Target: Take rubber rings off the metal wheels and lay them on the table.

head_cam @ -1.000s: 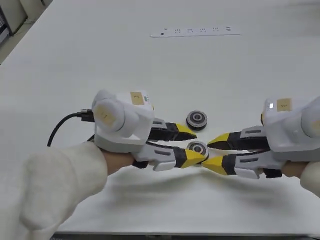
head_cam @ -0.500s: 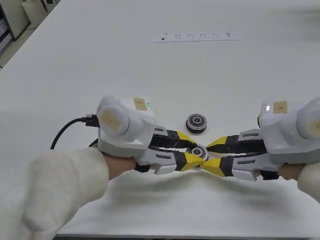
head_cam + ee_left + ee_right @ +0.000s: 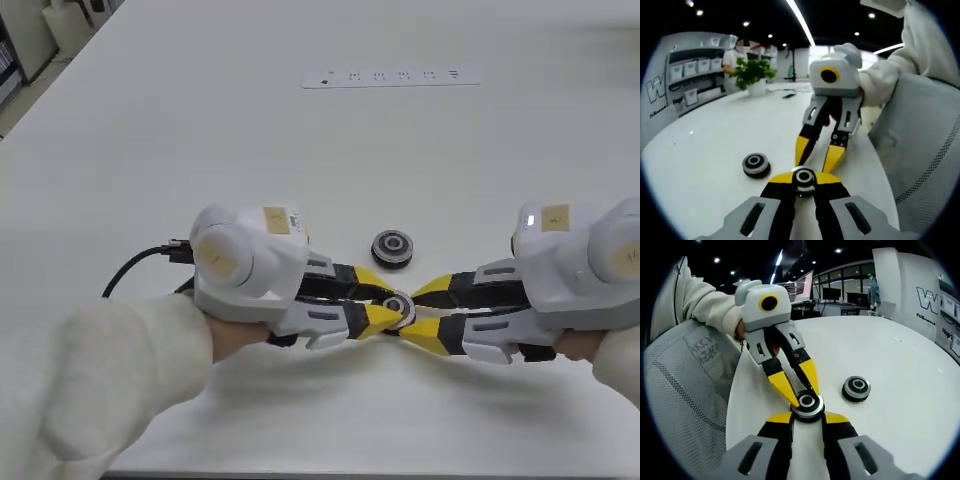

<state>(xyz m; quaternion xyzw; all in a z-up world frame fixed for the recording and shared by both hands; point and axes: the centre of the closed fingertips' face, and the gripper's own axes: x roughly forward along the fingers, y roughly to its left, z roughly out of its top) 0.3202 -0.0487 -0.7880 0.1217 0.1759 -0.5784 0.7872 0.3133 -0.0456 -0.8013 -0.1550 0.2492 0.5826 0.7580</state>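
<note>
**A:** Head view, what's logged?
**B:** Two grippers nose to nose near the front edge of the white counter (image 3: 300, 150). The left gripper (image 3: 390, 302) has its jaws clamped on the held wheel (image 3: 398, 305). The right gripper (image 3: 412, 311) comes in from the opposite side, tips at the same wheel. The spare wheel (image 3: 392, 248) lies flat just beyond them, touching neither. A power strip (image 3: 390, 76) sits far back. A black cable (image 3: 135, 262) trails off the left gripper.

**A:** Left gripper view?
**B:** Its own yellow tips are snug on either side of the held wheel (image 3: 804, 179). The right gripper (image 3: 816, 161) faces in, jaws somewhat apart, tips at the wheel's far edge. The spare wheel (image 3: 756, 164) is off to the left on the counter. There's a potted plant (image 3: 752, 75) and a mesh chair (image 3: 920, 150) behind.

**A:** Right gripper view?
**B:** The held wheel (image 3: 807, 405) sits at its own tips, with the left gripper (image 3: 802, 391) pinching from the far side. I cannot tell whether the right jaws grip or merely touch. The spare wheel (image 3: 856, 388) is to the right, with its dark rubber ring (image 3: 855, 398) on.
</note>
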